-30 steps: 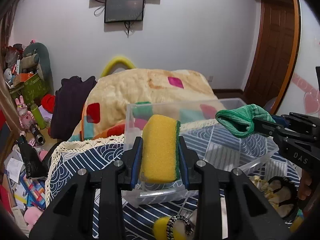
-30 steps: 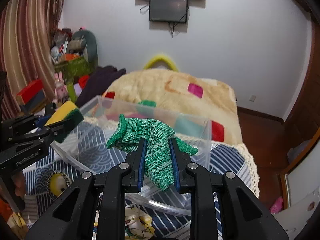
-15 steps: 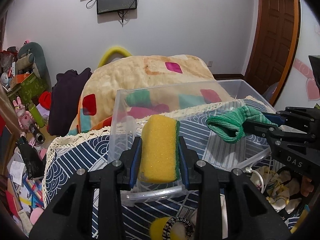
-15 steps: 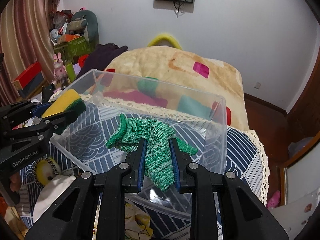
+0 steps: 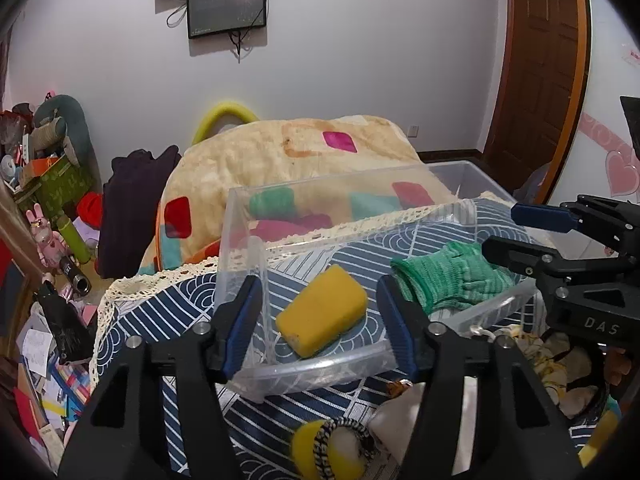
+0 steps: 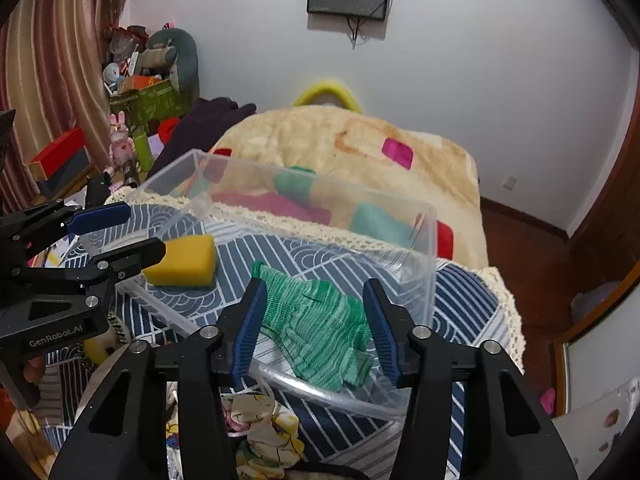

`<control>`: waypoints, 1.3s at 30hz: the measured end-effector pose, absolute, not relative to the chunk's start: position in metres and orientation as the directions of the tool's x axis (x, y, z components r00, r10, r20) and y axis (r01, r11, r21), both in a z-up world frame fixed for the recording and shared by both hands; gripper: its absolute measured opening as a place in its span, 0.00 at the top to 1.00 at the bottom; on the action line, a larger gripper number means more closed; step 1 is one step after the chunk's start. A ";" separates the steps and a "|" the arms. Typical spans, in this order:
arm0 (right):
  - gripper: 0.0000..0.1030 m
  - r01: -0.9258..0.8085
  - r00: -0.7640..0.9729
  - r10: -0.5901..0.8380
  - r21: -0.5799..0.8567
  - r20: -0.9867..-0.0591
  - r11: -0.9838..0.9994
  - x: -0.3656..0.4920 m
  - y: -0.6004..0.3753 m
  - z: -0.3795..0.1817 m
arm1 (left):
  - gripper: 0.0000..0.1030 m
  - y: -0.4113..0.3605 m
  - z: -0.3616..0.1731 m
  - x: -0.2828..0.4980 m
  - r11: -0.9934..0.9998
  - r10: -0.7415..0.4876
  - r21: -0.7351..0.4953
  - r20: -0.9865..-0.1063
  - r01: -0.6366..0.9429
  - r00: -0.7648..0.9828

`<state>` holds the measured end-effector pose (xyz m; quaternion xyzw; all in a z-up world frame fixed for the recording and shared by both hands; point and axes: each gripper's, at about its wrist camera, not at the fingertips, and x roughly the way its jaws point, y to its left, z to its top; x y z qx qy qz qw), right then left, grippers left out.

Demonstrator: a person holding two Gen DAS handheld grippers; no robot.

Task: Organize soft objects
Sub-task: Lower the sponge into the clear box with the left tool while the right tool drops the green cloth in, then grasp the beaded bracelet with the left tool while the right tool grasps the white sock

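Observation:
A yellow sponge (image 5: 322, 310) lies on the floor of the clear plastic bin (image 5: 320, 366), at its left end. My left gripper (image 5: 320, 312) is open just above it, jaws wide on either side. A green knit glove (image 6: 320, 326) lies in the bin's right part; it also shows in the left wrist view (image 5: 452, 280). My right gripper (image 6: 314, 320) is open over the glove, jaws spread. The sponge also shows in the right wrist view (image 6: 182, 262). Each gripper appears at the edge of the other's view.
The bin stands on a blue patterned cloth with a lace edge (image 5: 160, 280). In front of it lie a yellow-and-striped soft toy (image 5: 332, 450) and a floral cloth (image 6: 264, 436). A beige blanket (image 5: 288, 156) lies behind. Clutter fills the floor at left (image 5: 48, 220).
Both grippers opened over the bin. The sponge dropped from the left gripper and the green glove from the right; both now lie inside the bin.

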<state>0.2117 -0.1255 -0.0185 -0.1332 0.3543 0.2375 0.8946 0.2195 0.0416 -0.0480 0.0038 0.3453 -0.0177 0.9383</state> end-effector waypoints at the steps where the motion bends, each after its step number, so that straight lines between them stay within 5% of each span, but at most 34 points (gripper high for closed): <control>1: 0.52 -0.519 0.643 0.334 -0.071 -0.689 0.852 0.210 -0.126 -0.016 | 0.35 0.042 -0.046 0.218 0.999 -0.032 -0.006 -0.645 0.036 0.764; 11: 0.38 -0.505 0.716 0.374 -0.066 -0.590 0.861 0.185 -0.139 0.013 | 0.12 0.045 -0.013 0.183 1.000 -0.026 -0.011 -0.556 0.024 0.831; 26: 0.34 -0.514 0.751 0.411 -0.066 -0.517 0.855 0.137 -0.141 0.007 | 0.08 0.046 -0.029 0.118 0.999 -0.014 -0.038 -0.522 -0.007 0.853; 39: 0.34 -0.559 0.690 0.459 -0.008 -0.560 0.829 0.119 -0.127 -0.021 | 0.53 0.044 -0.079 0.098 0.998 -0.044 -0.060 -0.618 0.009 0.785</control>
